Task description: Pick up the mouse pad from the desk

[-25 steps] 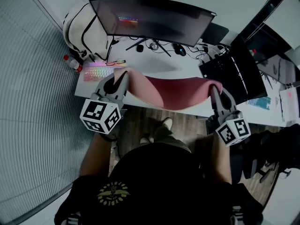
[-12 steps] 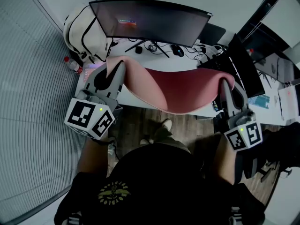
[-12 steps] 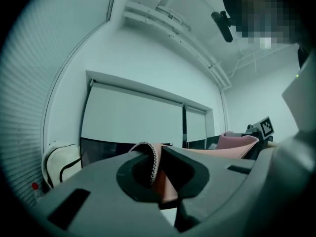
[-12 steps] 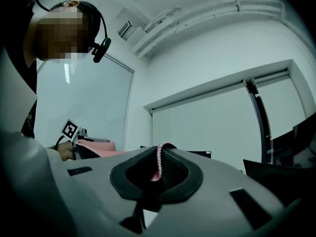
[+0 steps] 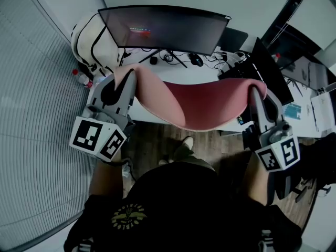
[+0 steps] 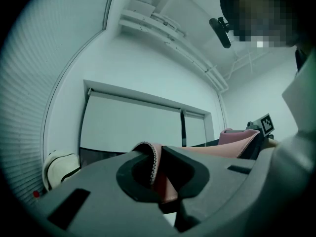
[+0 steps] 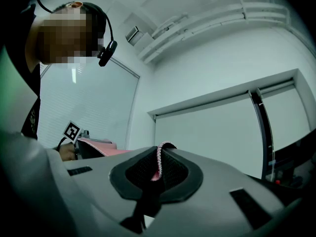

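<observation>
A long pink mouse pad (image 5: 197, 103) hangs in the air above the desk's front edge and sags in the middle. My left gripper (image 5: 127, 76) is shut on its left corner, and the stitched pink edge (image 6: 154, 164) shows pinched between the jaws in the left gripper view. At the other end my right gripper (image 5: 255, 91) is shut on the right corner, whose edge (image 7: 159, 163) stands up between the jaws in the right gripper view. Both grippers point roughly level toward the wall.
Behind the pad a curved monitor (image 5: 163, 28) stands on the white desk (image 5: 184, 70), with cables and a dark mouse (image 5: 195, 60) beneath it. A white backpack (image 5: 94, 41) stands at the desk's left end, a black laptop (image 5: 270, 70) to the right. The person's body is below.
Both grippers have risen with the mouse pad, which has come up off the desk and now hides the keyboard that lay at the left.
</observation>
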Tool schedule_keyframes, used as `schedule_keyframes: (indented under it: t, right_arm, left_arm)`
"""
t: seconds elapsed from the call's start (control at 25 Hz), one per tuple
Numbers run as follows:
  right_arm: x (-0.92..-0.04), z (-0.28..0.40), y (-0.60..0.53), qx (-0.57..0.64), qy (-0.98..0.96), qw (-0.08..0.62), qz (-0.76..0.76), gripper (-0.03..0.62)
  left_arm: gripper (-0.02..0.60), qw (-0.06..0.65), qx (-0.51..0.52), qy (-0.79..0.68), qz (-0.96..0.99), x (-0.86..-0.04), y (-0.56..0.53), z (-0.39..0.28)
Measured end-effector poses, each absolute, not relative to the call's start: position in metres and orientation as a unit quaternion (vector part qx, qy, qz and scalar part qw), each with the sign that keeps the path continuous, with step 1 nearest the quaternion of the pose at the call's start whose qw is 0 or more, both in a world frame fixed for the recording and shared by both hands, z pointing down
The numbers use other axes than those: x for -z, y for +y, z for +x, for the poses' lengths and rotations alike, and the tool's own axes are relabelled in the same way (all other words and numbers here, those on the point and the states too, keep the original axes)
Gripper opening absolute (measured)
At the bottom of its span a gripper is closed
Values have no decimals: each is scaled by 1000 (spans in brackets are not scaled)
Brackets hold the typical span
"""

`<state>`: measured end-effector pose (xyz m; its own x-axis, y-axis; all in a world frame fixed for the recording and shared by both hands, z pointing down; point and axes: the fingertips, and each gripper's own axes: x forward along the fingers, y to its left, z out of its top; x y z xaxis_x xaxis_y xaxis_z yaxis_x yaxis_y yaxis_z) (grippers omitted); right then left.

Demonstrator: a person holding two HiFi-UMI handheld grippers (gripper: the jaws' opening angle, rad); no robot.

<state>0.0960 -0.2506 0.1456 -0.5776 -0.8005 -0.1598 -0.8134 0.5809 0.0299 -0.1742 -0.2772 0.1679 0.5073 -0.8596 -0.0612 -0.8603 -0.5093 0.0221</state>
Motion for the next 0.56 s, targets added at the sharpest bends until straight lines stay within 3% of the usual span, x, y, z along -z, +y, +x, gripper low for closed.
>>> schedule_keyframes:
  t: [0.56]
  right_arm:
    - [-161, 107, -263, -38, 881, 54, -468, 17]
  left_arm:
    - [21, -2, -26, 487, -873, -180, -291, -166]
